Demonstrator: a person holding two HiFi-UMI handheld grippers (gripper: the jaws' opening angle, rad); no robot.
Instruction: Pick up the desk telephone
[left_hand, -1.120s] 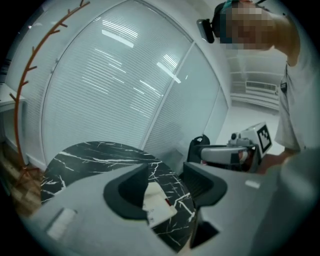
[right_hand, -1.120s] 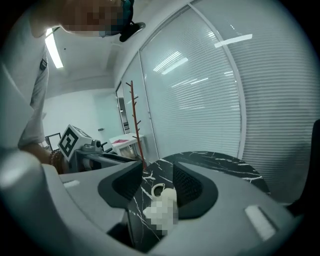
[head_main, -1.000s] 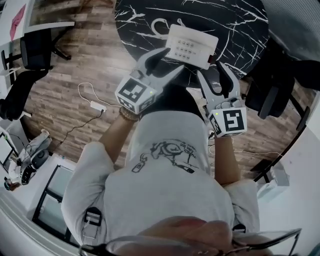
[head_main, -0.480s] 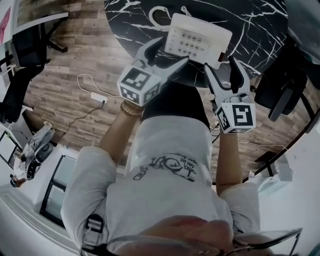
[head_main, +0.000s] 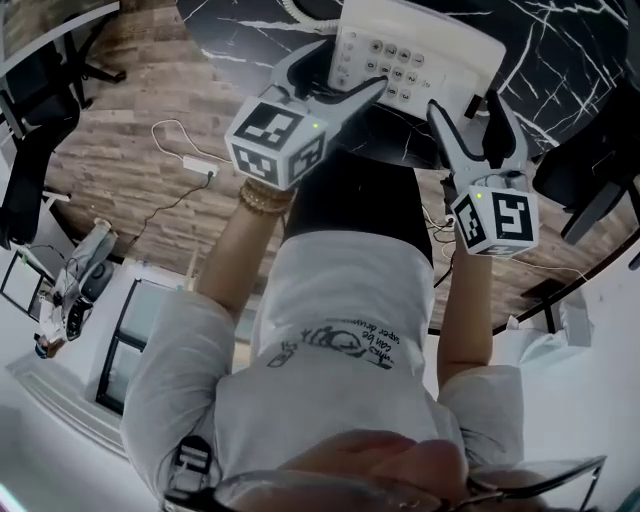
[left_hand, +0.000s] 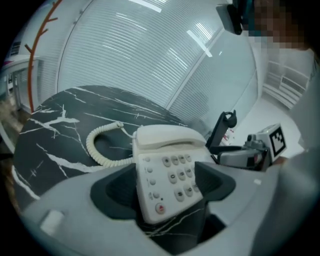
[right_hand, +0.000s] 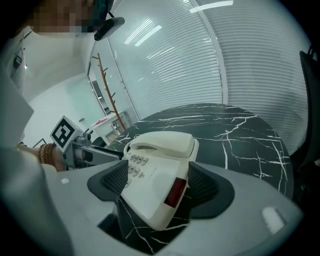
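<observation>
Jaws of the left gripper (left_hand: 165, 195) stand wide apart and have just been opening. One near corner of the desk telephone (left_hand: 167, 160) sits between them, with its round buttons showing. The dark pads are beside the phone, but they do not squeeze it.

The right gripper (right_hand: 155, 187) is the same: its jaws have just been opening and stand as wide as can be. The other near corner of the phone lies between them, the one with a small red patch on its side. Those pads do not press it either, so neither gripper has hold of anything.

The phone is cream white and rests flat on the table (head_main: 560, 60), a round black top with thin white lines like cracks. Its handset (left_hand: 167, 136) lies in place on the far part. A curly cord (left_hand: 102, 150) loops out from it across the table.

In the head view the two grippers reach in from the near edge, one at each side of the phone. Each gripper carries a marker cube (head_main: 277, 140). Below them is a brown wooden floor (head_main: 130, 190), where a white cable (head_main: 185, 160) trails.
</observation>
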